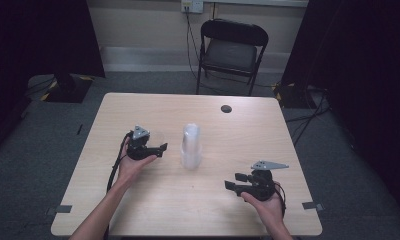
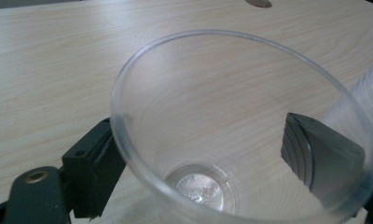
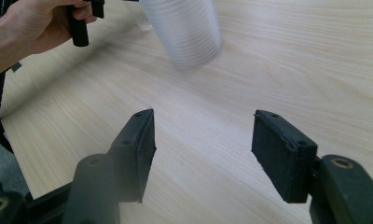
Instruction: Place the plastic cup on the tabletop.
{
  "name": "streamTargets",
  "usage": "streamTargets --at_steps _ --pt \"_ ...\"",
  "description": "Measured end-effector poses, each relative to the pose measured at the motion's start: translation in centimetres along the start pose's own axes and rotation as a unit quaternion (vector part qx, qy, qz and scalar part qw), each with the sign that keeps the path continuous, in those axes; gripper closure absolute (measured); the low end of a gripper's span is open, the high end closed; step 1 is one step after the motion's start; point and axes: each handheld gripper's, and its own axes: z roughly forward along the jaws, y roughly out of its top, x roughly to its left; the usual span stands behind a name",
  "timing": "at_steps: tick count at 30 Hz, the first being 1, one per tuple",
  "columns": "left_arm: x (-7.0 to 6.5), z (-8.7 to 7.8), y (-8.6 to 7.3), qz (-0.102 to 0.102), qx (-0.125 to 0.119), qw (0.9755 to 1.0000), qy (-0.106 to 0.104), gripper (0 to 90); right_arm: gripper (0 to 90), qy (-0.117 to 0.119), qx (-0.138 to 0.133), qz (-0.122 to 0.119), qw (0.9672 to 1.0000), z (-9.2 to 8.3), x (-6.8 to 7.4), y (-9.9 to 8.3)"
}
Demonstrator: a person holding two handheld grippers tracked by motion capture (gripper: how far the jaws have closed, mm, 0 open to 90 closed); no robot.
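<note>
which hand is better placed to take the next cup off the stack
Right, probably. The right tongs stand open and empty, aimed at the stack of clear cups. The left tongs have a single clear cup between their pads.

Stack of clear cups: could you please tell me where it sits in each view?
High view: the stack of clear cups stands near the picture's middle.
Left gripper view: at the right edge, behind the single cup.
Right gripper view: top centre, blurred.
Shared landmark: the dark round spot, also at the left gripper view's top edge.
</note>
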Motion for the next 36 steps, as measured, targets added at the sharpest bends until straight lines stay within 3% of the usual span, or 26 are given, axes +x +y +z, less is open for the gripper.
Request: streamTargets --at_steps 4,6,14,21,24,32,35,36 --pt "0.3 -0.4 -0.4 -0.005 0.006 1.0000 0.002 15.8 42.7 0.004 0.000 -0.001 1.0000 0.0 -0.1 0.0" --pt "0.5 -0.7 -0.6 -0.018 0.012 0.9997 0.006 15.8 42.3 0.004 -0.001 -0.002 1.0000 0.0 0.0 0.0" --pt "0.6 -1.9 -1.1 0.002 0.027 0.9996 0.006 15.8 40.3 -0.001 -0.002 0.001 1.0000 0.0 -0.1 0.1" --pt "0.7 -2.8 -1.7 -0.009 0.039 0.9992 0.004 16.2 37.6 -0.011 -0.003 0.003 0.9999 -0.1 -0.2 0.1" --pt "0.6 -3.4 -1.7 -0.003 0.050 0.9987 -0.007 16.3 36.9 -0.015 -0.004 0.004 0.9999 -0.2 -0.4 0.1" --pt "0.3 -5.1 -2.4 0.008 0.047 0.9988 0.002 16.0 36.7 -0.021 -0.004 0.003 0.9998 -0.3 -0.6 0.1" --pt "0.3 -5.9 -2.6 0.006 0.058 0.9983 -0.001 16.4 36.5 -0.027 -0.002 0.003 0.9996 -0.3 -0.6 0.0" --pt "0.3 -6.1 -2.7 0.003 0.073 0.9973 -0.005 16.4 36.4 -0.030 -0.002 0.002 0.9996 -0.3 -0.6 0.0"
